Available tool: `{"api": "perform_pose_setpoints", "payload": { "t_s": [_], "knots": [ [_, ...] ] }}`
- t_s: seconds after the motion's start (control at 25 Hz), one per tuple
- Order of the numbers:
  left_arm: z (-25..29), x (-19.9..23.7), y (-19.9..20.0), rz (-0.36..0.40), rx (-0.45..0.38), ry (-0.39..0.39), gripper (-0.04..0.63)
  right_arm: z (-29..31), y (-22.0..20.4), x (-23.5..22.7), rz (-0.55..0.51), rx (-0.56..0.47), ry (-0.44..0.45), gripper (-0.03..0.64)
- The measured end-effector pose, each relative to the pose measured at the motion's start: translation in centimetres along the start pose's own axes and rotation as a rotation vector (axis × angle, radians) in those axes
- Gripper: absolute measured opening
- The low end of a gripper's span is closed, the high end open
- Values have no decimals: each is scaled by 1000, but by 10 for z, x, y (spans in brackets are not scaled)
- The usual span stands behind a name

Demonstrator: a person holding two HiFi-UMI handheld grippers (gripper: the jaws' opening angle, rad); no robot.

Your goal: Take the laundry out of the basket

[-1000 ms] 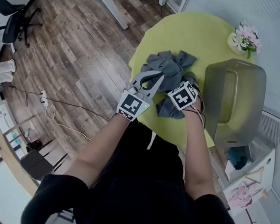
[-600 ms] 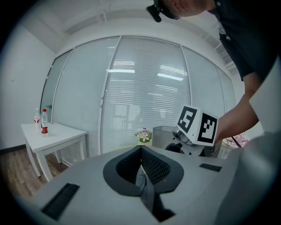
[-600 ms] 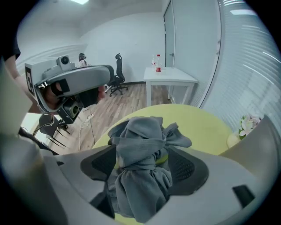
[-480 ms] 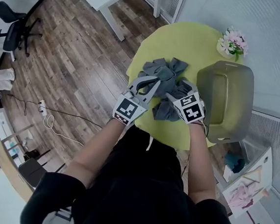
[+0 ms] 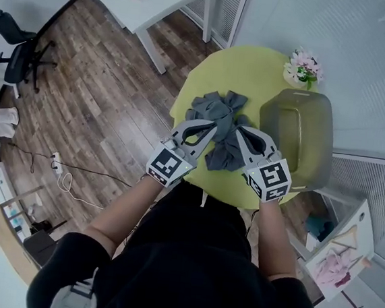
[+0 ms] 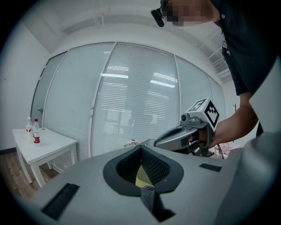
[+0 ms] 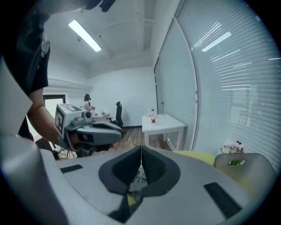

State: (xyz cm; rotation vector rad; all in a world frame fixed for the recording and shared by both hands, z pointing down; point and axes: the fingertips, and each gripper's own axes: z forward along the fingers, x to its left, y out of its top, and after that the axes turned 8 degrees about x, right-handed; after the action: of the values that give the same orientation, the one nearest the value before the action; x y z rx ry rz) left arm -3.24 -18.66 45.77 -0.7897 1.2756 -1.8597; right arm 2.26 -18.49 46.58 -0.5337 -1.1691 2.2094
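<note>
Green table [image 5: 255, 61]: grey laundry [image 5: 217, 112] beside basket [image 5: 302, 137]; left tongs [image 5: 211, 126] closed, right tongs [image 5: 239, 131] just closed, both empty.

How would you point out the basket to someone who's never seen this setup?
Find the round yellow-green table. On its right side in the head view stands the basket, a big tan tub with rounded corners. Unlike the grey laundry heaped beside it and the small flowers beyond it, it is the only hollow container.
</note>
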Motion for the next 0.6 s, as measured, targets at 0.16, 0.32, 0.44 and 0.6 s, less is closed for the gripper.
{"api": "perform_pose_setpoints", "payload": {
  "t_s": [0.16, 0.32, 0.44, 0.6],
  "knots": [
    [-6, -12, 21, 14, -10, -26, 8, -28, 33, 10, 25, -136, 3, 23],
    [-18, -19, 46, 19, -42, -44, 8, -49, 54, 19, 8, -235, -18, 23],
    [-26, -25, 66, 16, -85, -71, 8, -65, 67, 29, -7, -298, -40, 23],
    [-36, -31, 85, 24, -122, -88, 8, -80, 81, 38, -21, -355, -74, 23]
  ]
}}
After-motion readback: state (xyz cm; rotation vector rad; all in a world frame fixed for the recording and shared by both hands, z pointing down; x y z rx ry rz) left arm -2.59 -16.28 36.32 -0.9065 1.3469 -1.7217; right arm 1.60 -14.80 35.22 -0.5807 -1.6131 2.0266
